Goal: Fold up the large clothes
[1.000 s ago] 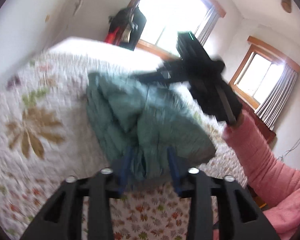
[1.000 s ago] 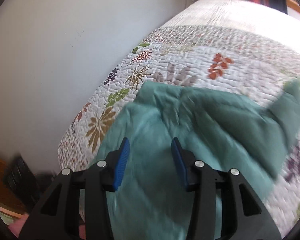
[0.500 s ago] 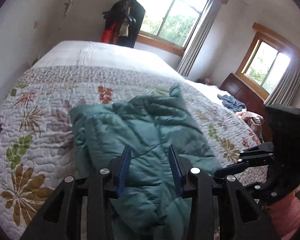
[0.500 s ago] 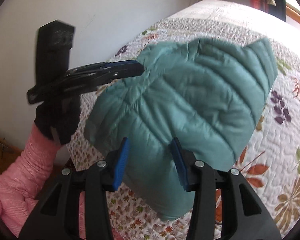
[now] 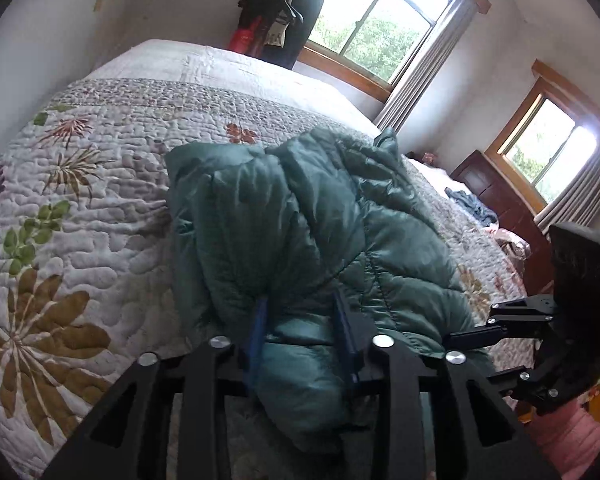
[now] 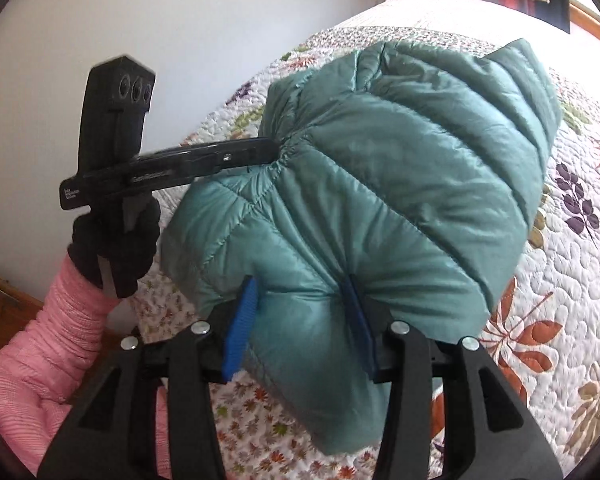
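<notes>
on the floral quilt [image 5: 80, 216], teal puffer jacket [image 5: 300, 216] in both tongs

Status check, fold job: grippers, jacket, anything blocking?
Left gripper and right gripper shut on teal puffer jacket. Jacket bunched on quilt. Nothing blocking.

Both grippers clamped on the teal puffer jacket [image 6: 400, 184], held side by side.
Left gripper [image 5: 302, 320]: blue pads pinching a fold, black-gloved left hand [image 6: 114, 240] on the handle, pink sleeve [image 6: 56, 340] behind. Right gripper [image 6: 300, 312]: pads pressed into a padded fold, jaws part-closed around it.
</notes>
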### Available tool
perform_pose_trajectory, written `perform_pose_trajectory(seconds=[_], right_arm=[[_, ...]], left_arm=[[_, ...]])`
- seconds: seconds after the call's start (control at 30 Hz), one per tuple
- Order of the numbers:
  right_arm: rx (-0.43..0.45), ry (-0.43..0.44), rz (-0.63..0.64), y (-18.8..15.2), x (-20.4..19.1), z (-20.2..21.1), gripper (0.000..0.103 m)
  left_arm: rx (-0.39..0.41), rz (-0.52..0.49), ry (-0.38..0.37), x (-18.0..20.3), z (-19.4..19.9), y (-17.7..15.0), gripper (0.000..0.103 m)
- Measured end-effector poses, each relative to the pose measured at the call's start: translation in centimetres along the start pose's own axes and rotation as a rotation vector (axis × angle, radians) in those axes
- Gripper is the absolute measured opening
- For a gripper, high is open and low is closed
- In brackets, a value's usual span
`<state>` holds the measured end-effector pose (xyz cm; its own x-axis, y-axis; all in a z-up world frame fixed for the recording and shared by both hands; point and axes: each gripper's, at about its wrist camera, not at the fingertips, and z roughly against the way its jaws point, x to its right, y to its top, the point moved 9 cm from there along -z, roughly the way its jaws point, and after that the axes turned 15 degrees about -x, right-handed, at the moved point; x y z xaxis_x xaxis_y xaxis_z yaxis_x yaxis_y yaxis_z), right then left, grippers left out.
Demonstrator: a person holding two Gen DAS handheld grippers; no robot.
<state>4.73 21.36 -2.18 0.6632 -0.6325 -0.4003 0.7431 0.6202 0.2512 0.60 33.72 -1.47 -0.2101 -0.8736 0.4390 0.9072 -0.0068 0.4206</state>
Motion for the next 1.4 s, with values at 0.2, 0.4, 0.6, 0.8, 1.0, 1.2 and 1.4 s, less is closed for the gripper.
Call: perform_pose_trajectory(seconds=[0.2,0.4,0.6,0.8,1.0,1.2,1.4], right_arm=[[0.100,0.042,-0.107,-0.8,3.0,4.0,0.068],[0.140,0.152,-0.251,-1.5,7.5,4.4,0.076],[0.128,0.219,-0.308,-1.6,9.6,2.7,0.078],[0.105,0.270,-0.344,-1.3,11.0,0.4,0.084],[0.065,0.401,-0.386,-0.3,11.9,-3.2,0.092],[0.073,0.475,-0.377,0.7,11.5,-4.8,0.088],[0.126,0.396,-0.325,0.2,11.1,-2.0,0.054]], left_arm=[[0.040,0.038,0.112,-0.1,2.6,0.3,0.088],[-0.038,0.126,0.016,-1.7,1.4,0.2,0.090],[-0.111,0.163,-0.076,-2.7,-0.9,-0.6,0.090],[-0.170,0.240,-0.285,-3.5,-3.4,-1.1,0.093],[-0.166,0.248,-0.395,-3.6,-5.5,-1.2,0.100],[-0.130,0.226,-0.421,-2.7,-6.1,-1.4,0.097],[-0.120,0.212,-0.447,-0.2,-6.3,-0.7,0.068]])
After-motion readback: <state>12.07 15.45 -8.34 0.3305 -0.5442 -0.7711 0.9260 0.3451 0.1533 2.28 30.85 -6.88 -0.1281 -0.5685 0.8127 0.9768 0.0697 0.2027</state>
